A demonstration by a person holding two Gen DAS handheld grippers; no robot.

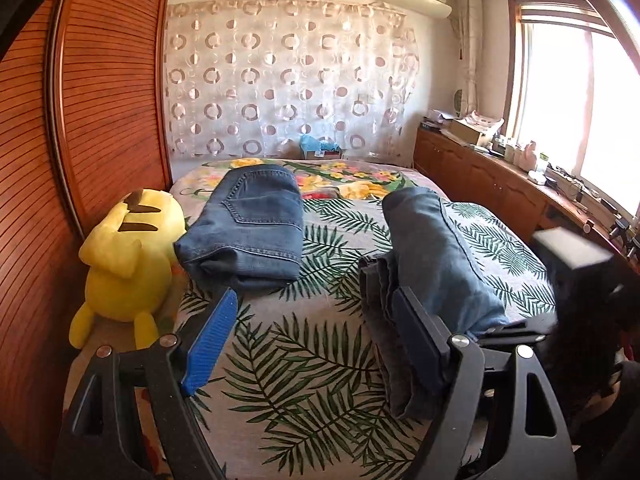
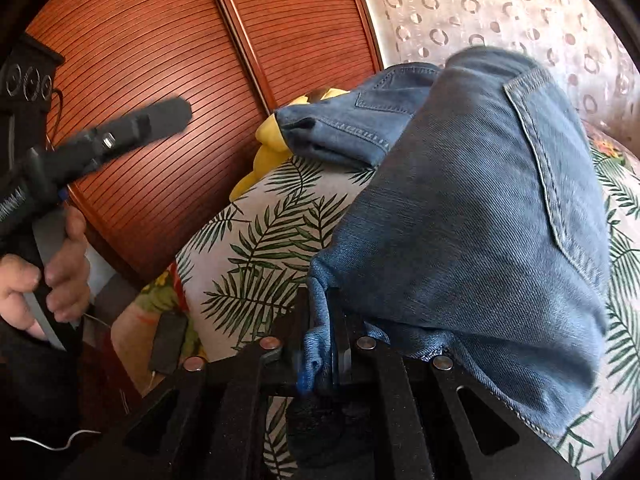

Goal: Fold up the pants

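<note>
I have the right gripper (image 2: 334,344) clamped on a fold of the blue jeans (image 2: 472,248), the denim bunched tight between its jaws at the 6 o'clock edge of my right wrist view. From there the jeans rise toward 1 o'clock, a back pocket with pale stitching showing on the upper right, and they fill most of that view above the leaf-print bedspread (image 2: 256,248).

The left gripper (image 1: 316,344) stands wide open with nothing between its blue pads (image 1: 210,344). In the left wrist view, the jeans (image 1: 436,256) I am holding lie just beside its right finger, at about 3 o'clock from the gripper's middle; I cannot tell whether finger and cloth touch.

A second pair of folded jeans (image 1: 250,228) rests on the bedspread at 11 o'clock from the open jaws, well apart from them. Just beside it at its 9 o'clock sits a yellow plush toy (image 1: 124,260) against the slatted wooden wardrobe (image 1: 108,92).

In the right wrist view, a person's hand (image 2: 44,280) at 9 o'clock grips the handle of the left gripper, whose dark finger points toward 2 o'clock in front of the wardrobe doors. A patterned curtain (image 1: 280,76) hangs beyond the bed at 12 o'clock.
</note>
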